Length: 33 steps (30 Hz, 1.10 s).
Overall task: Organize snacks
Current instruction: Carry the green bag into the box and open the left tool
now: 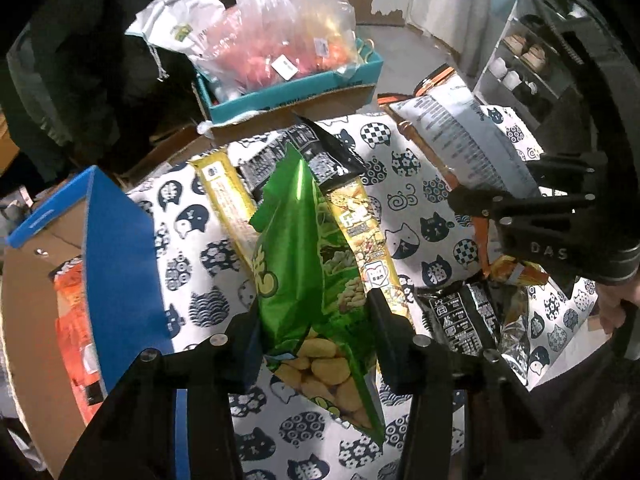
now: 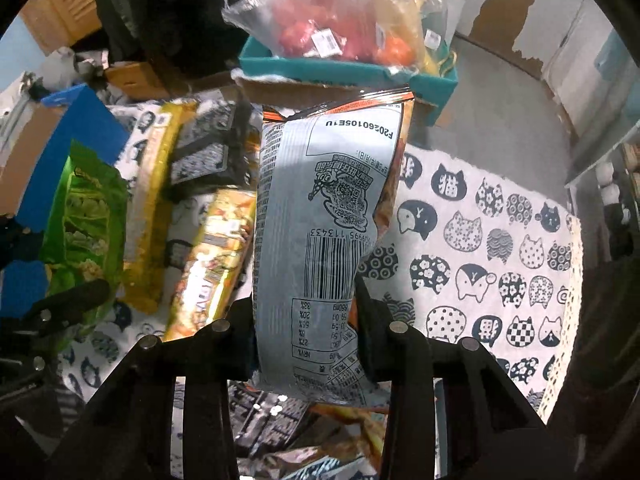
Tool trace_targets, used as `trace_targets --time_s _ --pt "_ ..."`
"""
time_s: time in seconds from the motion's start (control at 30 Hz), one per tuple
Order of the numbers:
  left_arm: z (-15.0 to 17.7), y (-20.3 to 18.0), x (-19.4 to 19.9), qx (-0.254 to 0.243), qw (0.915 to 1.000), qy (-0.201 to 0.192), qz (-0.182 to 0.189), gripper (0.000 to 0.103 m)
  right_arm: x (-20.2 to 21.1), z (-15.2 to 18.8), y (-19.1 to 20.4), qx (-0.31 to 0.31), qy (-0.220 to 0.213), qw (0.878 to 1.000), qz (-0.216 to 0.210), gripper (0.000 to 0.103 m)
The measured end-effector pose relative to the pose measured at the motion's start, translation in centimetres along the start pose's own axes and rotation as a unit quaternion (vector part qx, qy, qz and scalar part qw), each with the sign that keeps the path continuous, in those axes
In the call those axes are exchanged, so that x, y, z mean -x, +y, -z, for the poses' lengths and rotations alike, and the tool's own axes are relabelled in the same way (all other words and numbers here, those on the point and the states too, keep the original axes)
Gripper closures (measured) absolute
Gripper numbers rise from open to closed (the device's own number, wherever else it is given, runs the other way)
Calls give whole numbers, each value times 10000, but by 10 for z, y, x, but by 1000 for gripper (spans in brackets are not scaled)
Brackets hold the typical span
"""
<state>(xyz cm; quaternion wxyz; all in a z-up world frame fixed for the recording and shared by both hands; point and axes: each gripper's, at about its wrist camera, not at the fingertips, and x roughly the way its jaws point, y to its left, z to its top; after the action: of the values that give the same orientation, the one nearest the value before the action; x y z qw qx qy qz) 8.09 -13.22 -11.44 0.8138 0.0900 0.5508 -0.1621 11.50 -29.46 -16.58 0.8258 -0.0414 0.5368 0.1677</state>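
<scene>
Snack bags, two of them clamped and hanging clear of the cat-print cloth (image 2: 500, 248): green bag (image 1: 304, 280) pinched between the pads of the left gripper (image 1: 316, 332) at lower centre of the left wrist view, grey-backed bag (image 2: 320, 220) pinched by the right gripper (image 2: 304, 332) at centre of the right wrist view. Judged risks first: thin, slick film gripped only at one edge, so likely to slip or tear loose under a quick swing; dangling lower ends liable to snag the loose packets (image 1: 472, 316) heaped on the cloth at lower right of the left view, or to catch the rim of the blue-edged cardboard box (image 1: 120, 248) at left if lowered carelessly; grippers near each other, so bags possibly brushed together. Then appearance: green bag glossy and creased, printed with pale puffed pieces, zigzag top edge pointed up the frame; grey-backed bag puffy, shown from behind with barcode, nutrition table and date code, orange trim at its far end. Yellow packet (image 1: 360, 240) lay flat just behind the green bag; teal box (image 1: 280, 96) with a clear plastic sack (image 1: 288, 28) stood at top of frame.
</scene>
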Motion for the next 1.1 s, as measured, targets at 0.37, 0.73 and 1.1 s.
trace_targets --time_s 0.37,0.73,1.1 --pt "10 19 40 35 9994 -319 -159 55 39 -4 25 206 -340 9991 -143 67" --pt "20 37 70 117 9983 -523 -228 55 62 -6 60 552 -588 9960 -373 67" --pt "31 58 94 246 9965 -757 -248 55 67 -17 94 843 -648 9926 -581 67"
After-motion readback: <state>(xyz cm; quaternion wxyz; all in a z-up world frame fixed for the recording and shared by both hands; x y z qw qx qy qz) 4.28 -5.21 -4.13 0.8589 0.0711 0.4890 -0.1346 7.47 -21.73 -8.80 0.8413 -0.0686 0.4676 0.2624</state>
